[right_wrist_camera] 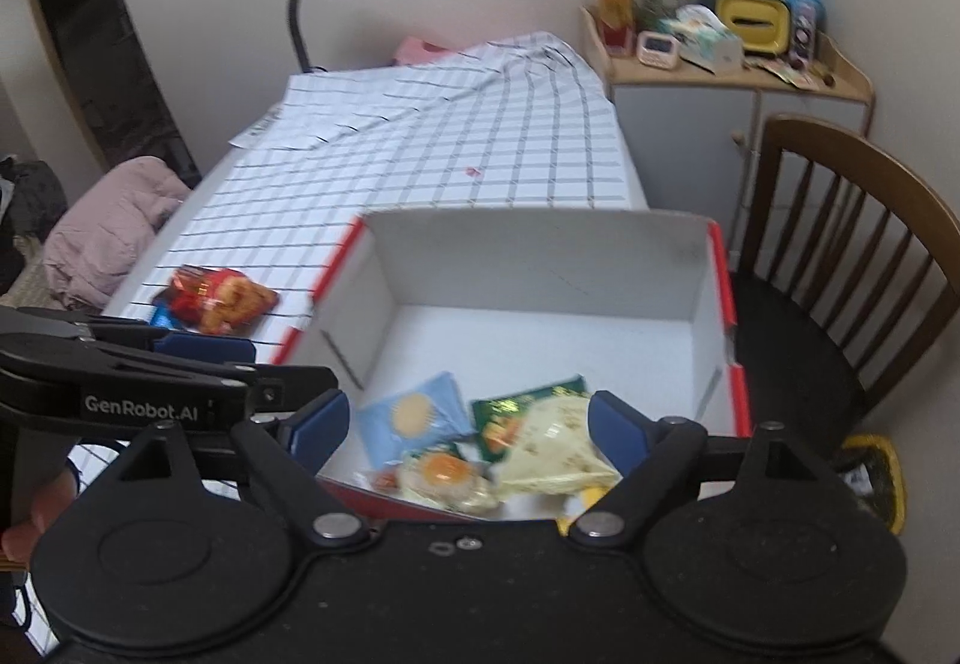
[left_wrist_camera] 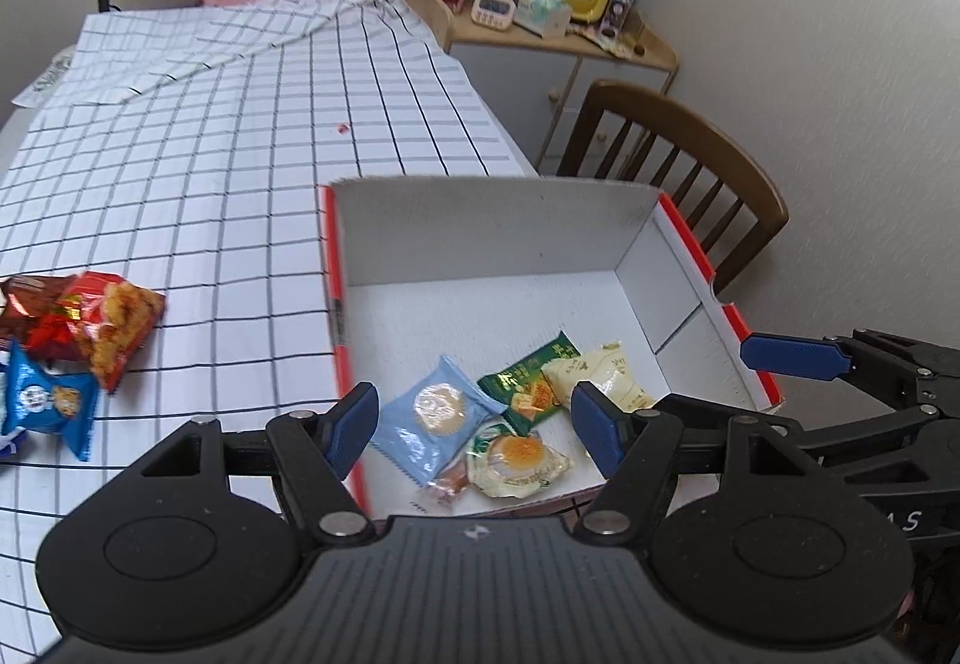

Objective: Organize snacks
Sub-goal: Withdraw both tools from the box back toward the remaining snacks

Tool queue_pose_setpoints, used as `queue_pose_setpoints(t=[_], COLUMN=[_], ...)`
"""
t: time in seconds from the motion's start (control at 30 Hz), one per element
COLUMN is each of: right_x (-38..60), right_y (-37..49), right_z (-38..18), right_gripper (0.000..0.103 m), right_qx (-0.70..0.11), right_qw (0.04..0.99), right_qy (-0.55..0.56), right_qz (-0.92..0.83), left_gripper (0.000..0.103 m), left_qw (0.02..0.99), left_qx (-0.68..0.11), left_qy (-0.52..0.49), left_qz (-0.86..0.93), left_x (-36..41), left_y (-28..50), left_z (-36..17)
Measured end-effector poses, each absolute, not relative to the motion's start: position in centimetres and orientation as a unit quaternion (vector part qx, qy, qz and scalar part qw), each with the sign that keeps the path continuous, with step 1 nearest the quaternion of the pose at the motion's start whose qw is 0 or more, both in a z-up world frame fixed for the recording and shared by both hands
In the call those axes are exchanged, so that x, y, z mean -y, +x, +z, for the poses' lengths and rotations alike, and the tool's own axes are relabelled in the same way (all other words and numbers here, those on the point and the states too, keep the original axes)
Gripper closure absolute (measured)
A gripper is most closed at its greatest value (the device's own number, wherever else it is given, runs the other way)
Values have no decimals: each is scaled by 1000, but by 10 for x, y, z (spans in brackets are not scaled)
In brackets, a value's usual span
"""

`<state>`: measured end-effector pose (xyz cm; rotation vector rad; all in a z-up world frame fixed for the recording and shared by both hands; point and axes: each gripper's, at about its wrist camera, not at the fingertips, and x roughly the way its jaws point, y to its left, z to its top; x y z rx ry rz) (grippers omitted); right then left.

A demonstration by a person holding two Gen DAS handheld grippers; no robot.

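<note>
White cardboard box (left_wrist_camera: 480, 238) with red edging sits on the checked-cloth table (left_wrist_camera: 240, 153), already holding several snacks at its near end: light blue cookie pack (left_wrist_camera: 429, 409), green pack (left_wrist_camera: 528, 382), cream pack (left_wrist_camera: 600, 376), egg-yolk pastry pack (left_wrist_camera: 516, 457), plus a small brownish one half hidden. Left gripper (left_wrist_camera: 474, 436) and right gripper (right_wrist_camera: 468, 433) both hover above the box, fingers spread and empty, nothing between them. Left to do: red chip bag (left_wrist_camera: 111, 328), blue snack pack (left_wrist_camera: 48, 403) and a dark red pack (left_wrist_camera: 27, 304) lie on the table well left of the box. Task looks roughly past halfway, judging by counts.
</note>
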<state>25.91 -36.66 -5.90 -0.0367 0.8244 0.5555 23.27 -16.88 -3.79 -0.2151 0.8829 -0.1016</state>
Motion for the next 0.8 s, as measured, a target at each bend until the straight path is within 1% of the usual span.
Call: queue_pose_setpoints(t=[0.1,0.23,0.33,0.47,0.57,0.63,0.8], right_x=[354,334,316,290,267,253,218], right_y=[250,240,233,225,221,218,216], right_z=[-50,-41,-39,-39,-40,-41,-50], right_gripper=[16,15,9,5,4,4,2], right_qx=[-385,-375,-369,-365,-362,-362,-367], right_qw=[879,879,880,878,878,876,870], right_qy=[-16,-14,-15,-17,-24,-27,-26], right_qz=[281,294,297,308,314,318,329], left_gripper=[26,26,24,22,21,16,15], left_qw=[903,909,913,918,920,920,920], left_qx=[-412,-399,-390,-379,-375,-373,-372], left_qy=[-108,-114,-115,-115,-116,-115,-120], left_qz=[-45,-41,-33,-20,-7,4,30], left_x=[153,128,109,78,56,43,5], left_y=[221,206,194,180,171,167,158], left_z=[-31,-24,-21,-19,-20,-21,-31])
